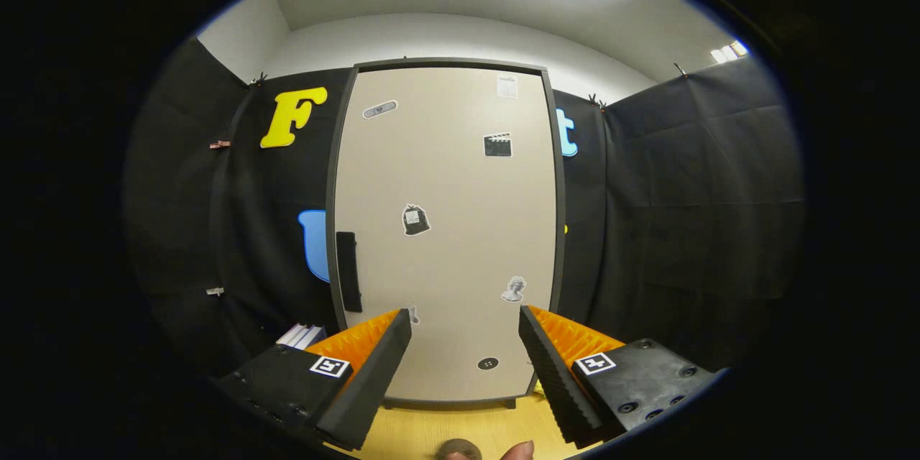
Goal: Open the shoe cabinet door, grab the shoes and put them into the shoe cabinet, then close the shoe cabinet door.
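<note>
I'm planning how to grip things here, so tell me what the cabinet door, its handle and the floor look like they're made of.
Cabinet door: likely laminated board, a matte beige face with a dark edge band and stickers lying flat on it. Handle: a matte black vertical bar, plastic or coated metal, hard to tell which. Floor: light wood or wood-look laminate, faintly glossy. The gripper is open, its fingers well short of the closed door.

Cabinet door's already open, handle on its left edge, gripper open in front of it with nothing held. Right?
Not quite: the gripper view shows the cabinet door shut, flush in its frame. The rest stands: the handle is on its left edge, and the gripper is open in front of it, holding nothing.
</note>
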